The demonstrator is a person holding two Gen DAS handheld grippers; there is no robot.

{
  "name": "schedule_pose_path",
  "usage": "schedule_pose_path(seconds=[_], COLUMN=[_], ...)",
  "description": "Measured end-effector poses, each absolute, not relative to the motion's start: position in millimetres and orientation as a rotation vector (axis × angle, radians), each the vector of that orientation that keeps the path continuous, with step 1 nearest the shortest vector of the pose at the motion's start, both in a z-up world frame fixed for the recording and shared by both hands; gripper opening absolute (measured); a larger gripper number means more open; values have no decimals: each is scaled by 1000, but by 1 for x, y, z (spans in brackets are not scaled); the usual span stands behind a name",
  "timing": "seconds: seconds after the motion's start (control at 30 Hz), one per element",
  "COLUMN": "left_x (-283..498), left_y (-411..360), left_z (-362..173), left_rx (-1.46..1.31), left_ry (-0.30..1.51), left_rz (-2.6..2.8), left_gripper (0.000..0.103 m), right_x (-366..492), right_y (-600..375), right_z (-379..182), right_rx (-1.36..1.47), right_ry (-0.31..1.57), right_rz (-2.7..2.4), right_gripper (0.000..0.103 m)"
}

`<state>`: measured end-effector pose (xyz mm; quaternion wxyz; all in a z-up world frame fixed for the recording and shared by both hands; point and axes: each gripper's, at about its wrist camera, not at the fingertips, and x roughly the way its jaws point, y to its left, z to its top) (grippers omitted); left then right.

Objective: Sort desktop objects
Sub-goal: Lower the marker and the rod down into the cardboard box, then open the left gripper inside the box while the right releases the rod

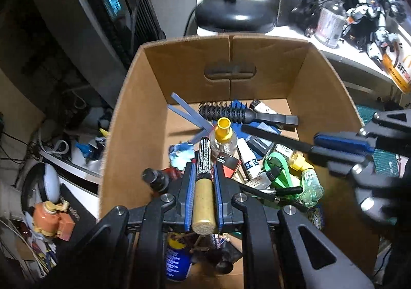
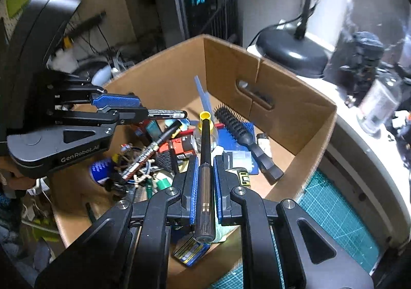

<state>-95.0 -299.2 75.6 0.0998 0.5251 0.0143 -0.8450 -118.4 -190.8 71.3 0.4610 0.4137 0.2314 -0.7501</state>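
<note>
Over the box (image 1: 143,114): left claw (image 1: 203,181) clamped on a gold marker (image 1: 203,201), right claw (image 2: 205,181) clamped on a black pen (image 2: 205,160). Both held above the box's clutter. Inside the box: brush (image 1: 231,111), yellow-capped bottle (image 1: 223,134), blue can (image 1: 176,260). Behind the box, on the desk (image 1: 341,52): lamp base (image 1: 236,11).

Spray can (image 1: 177,260): lower half behind left gripper (image 1: 204,178); label partly legible only.
Model robots (image 1: 370,6): blurred, cut by right edge.
Right gripper (image 1: 344,152): body smeared, runs off right edge.
Box (image 2: 295,119): near wall behind gripper linkage.
Bottle on desk (image 2: 377,106): blurred, label unreadable.
Lamp (image 1: 235,14): arm cut by top edge.
</note>
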Motion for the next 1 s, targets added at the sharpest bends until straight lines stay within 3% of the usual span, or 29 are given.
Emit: schedule_pose_path(seconds=[0.47,0.8,0.87,0.93,1.0], left_x=[-120,-114,-106,-99,-91], left_y=[-323,-318,-316,-313,-311], left_z=[40,35,42,48,56], left_rx=[1731,1852,1826,1801,1772], left_ry=[109,118,100,83,63], left_rz=[-2407,-2375,-2383,-2390,-2400], left_gripper=[15,16,18,28,40], right_x=[-120,-116,-108,-101,-93], right_y=[-233,-236,-233,-228,-220], right_z=[34,27,27,32,41], right_rx=[1123,1184,1177,1160,1130], right_ry=[800,830,841,830,814], right_rz=[-1731,-1652,-1624,-1613,-1624], right_gripper=[11,11,11,11,19])
